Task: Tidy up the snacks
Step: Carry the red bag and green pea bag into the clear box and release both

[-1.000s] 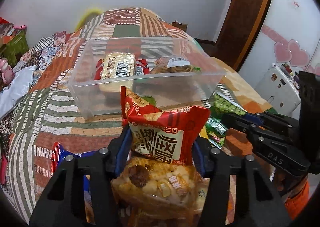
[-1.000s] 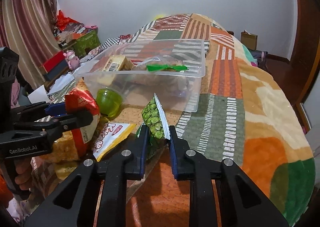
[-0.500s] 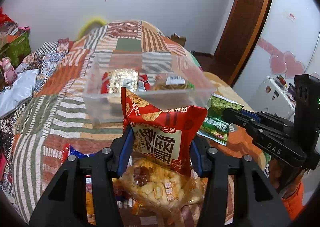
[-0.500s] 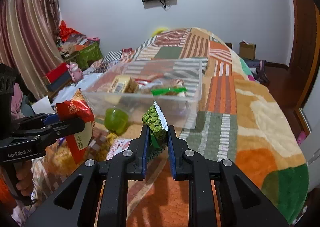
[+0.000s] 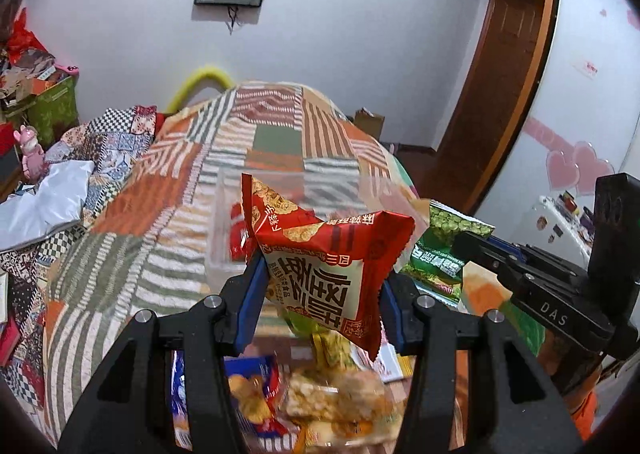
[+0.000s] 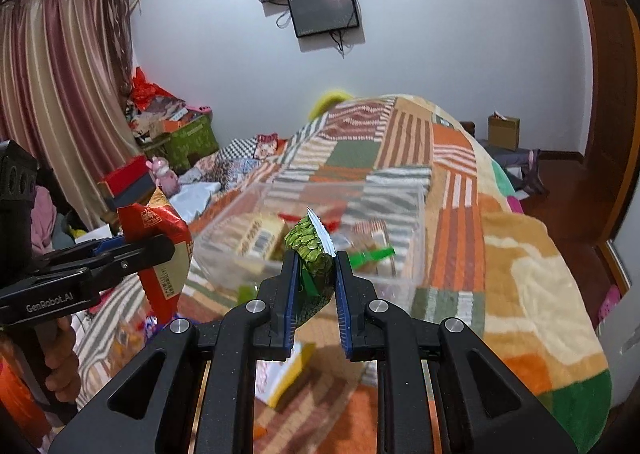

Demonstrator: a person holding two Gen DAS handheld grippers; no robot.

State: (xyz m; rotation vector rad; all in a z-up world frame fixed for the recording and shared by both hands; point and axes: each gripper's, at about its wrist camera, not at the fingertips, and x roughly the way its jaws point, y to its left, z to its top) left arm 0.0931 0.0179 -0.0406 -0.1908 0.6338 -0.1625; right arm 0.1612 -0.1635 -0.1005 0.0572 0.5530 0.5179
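A: Where the left gripper (image 5: pixel 322 290) sits nearest the lens, what is its condition?

B: Its blue pads are clamped on a red snack bag (image 5: pixel 328 270), one pad on each side. The bag stands upright, clear of the bed, with loose snack packets (image 5: pixel 320 406) blurred on the blanket beneath it.

A: And the right gripper (image 6: pixel 314 274)?

B: Fully clenched on a green pea packet (image 6: pixel 310 250), pinched narrow between the pads, its white crimped edge pointing up. In the left view the same packet (image 5: pixel 442 250) shows just to the right of the red bag, held in the other black tool.

A: What lies beyond the two held packets?

B: A clear plastic bin (image 6: pixel 408 230) rests on the patchwork blanket (image 6: pixel 460 238). It contains several packets, including a barcode-labelled one and a green strip; detail is blurred.

A: Farther back?

B: A white wall with a mounted dark screen (image 6: pixel 324 10), and striped curtains (image 6: pixel 56 94) at the left.
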